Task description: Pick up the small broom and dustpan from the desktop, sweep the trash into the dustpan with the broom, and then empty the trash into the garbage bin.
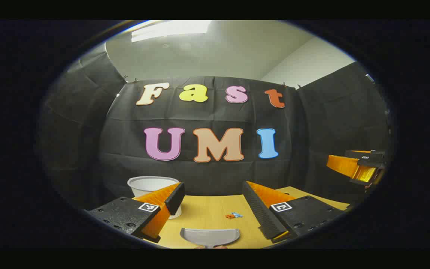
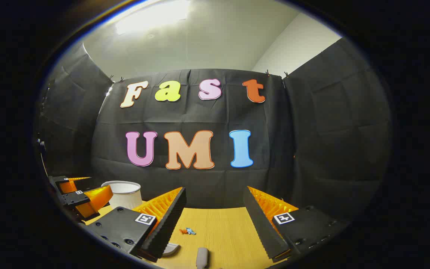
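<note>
Nothing was done yet: both tools, left (image 1: 212,207) and right (image 2: 213,220), hung spread and empty. The dustpan (image 1: 210,237) lay just ahead below the left tool, the trash (image 1: 233,215) beyond it on the surface (image 1: 207,213), unswept.

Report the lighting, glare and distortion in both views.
Left gripper view: a ceiling light blows out at the top, the desktop is evenly lit, and fisheye bending curves the booth wall; the trash reads small but sharp. Right gripper view: stronger glare from the ceiling light, the same bowed edges, and the garbage bin sits dim at the left rim.
</note>
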Motion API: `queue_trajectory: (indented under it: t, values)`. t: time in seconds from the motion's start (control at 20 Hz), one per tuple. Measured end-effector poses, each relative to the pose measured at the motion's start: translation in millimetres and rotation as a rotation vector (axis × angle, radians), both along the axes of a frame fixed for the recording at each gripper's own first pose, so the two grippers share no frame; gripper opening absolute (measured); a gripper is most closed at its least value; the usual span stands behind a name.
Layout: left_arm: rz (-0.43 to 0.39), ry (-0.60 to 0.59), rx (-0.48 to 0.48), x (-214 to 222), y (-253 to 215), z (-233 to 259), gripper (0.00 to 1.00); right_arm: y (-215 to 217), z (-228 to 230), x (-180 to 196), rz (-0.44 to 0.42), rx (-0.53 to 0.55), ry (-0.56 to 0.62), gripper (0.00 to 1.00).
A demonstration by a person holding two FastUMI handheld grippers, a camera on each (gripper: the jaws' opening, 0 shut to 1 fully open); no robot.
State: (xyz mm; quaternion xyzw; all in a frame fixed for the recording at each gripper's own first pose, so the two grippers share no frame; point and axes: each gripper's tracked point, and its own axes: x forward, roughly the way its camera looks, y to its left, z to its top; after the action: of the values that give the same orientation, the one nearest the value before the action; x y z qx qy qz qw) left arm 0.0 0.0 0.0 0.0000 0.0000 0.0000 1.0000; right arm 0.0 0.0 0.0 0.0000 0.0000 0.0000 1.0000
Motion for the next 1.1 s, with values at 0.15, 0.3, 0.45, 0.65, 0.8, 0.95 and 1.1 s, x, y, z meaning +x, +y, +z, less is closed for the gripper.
queue_trajectory:
  t: [0.15, 0.3, 0.45, 0.65, 0.8, 0.95, 1.1]
  values:
    - [-0.003, -0.002, 0.000, 0.6, -4.3, 0.9, 0.93, -2.8, 0.0, -0.4, 0.004, 0.003, 0.000, 0.98]
    - [0.001, 0.004, 0.004, -0.2, -5.8, -1.6, 0.93, -6.3, -0.4, -0.1, 0.002, 0.000, 0.000, 0.99]
    - [0.008, 0.005, 0.015, -0.2, -5.6, -0.7, 0.93, -8.3, 0.3, 1.6, 0.004, 0.002, 0.002, 0.98]
    - [0.013, 0.004, 0.030, -1.1, -6.6, 0.0, 0.92, -8.8, -2.3, 4.5, 0.010, 0.016, 0.012, 0.99]
    - [0.014, 0.000, 0.037, -0.5, -6.7, 1.2, 0.93, -9.3, -2.5, 5.7, 0.013, 0.023, 0.013, 0.99]
    - [0.013, 0.001, 0.038, 1.3, -7.6, 0.3, 0.93, -8.5, -2.3, 8.1, 0.014, 0.020, 0.014, 0.98]
    - [0.015, 0.001, 0.041, 1.2, -6.3, -1.2, 0.93, -7.4, -4.2, 9.5, 0.016, 0.018, 0.017, 0.98]
